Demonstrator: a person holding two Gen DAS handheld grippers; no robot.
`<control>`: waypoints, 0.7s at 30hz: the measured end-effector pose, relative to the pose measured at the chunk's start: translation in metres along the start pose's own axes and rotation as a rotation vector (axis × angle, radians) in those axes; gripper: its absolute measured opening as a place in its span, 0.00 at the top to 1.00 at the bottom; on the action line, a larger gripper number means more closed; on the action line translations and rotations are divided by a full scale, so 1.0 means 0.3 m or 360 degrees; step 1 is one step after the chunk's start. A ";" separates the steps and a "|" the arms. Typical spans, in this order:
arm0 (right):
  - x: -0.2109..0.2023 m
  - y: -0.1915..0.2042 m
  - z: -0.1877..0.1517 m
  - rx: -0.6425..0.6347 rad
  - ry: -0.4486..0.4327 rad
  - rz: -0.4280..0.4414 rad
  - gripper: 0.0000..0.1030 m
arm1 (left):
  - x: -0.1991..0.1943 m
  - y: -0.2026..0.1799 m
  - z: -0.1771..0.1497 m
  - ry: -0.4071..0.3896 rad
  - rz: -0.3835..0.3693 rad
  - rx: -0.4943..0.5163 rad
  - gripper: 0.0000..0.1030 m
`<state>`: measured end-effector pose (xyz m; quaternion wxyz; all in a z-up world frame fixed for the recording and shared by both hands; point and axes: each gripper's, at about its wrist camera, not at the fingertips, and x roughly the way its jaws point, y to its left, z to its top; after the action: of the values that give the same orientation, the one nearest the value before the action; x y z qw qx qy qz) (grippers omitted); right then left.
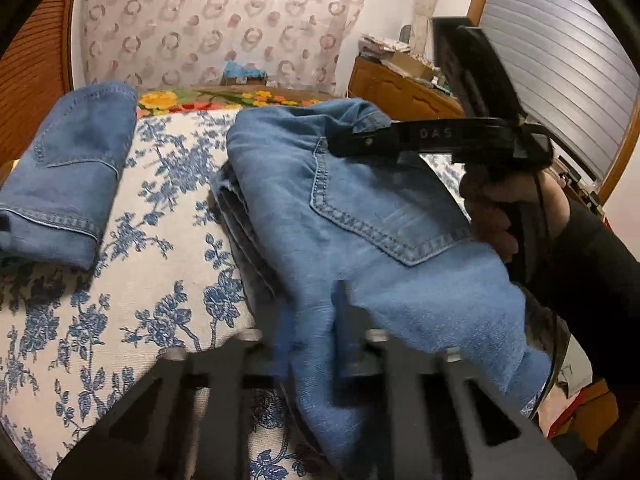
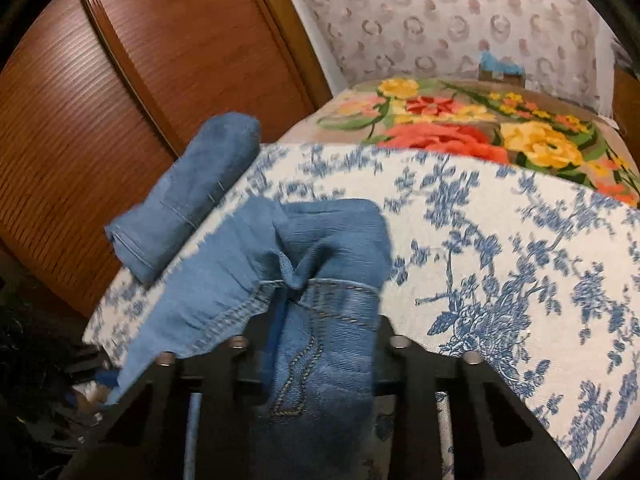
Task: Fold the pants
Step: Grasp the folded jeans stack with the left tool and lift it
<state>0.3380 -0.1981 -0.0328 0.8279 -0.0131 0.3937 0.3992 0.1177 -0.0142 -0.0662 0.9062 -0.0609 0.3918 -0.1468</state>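
Jeans half-folded on bed, pocket side up. Both jaws clenched on denim: left gripper on near edge, right gripper on far waistband corner. Fold line runs between grippers; second folded pair well apart, leftward.

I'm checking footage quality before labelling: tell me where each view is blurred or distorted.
Left wrist view: fisheye bends the shutter and wardrobe; the left gripper is smeared by motion, while the jeans pocket stitching stays sharp. Right wrist view: the bedspread print streaks near its far edge, the held jeans are soft, and the wardrobe panels curve.
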 end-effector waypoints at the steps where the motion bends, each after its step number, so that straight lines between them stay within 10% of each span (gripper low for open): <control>1: -0.022 0.018 0.002 -0.0013 -0.0041 0.0004 0.77 | -0.008 0.003 0.001 -0.0010 -0.0009 -0.0011 0.89; 21: -0.228 0.782 0.342 -0.0642 -0.0453 0.0267 0.81 | -0.563 0.344 0.085 -0.0631 0.0248 -0.0211 0.92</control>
<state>0.2208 -0.0485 0.1518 0.8196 -0.0891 0.1855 0.5347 0.0490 0.1367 0.0451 0.9681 -0.1175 0.2182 -0.0355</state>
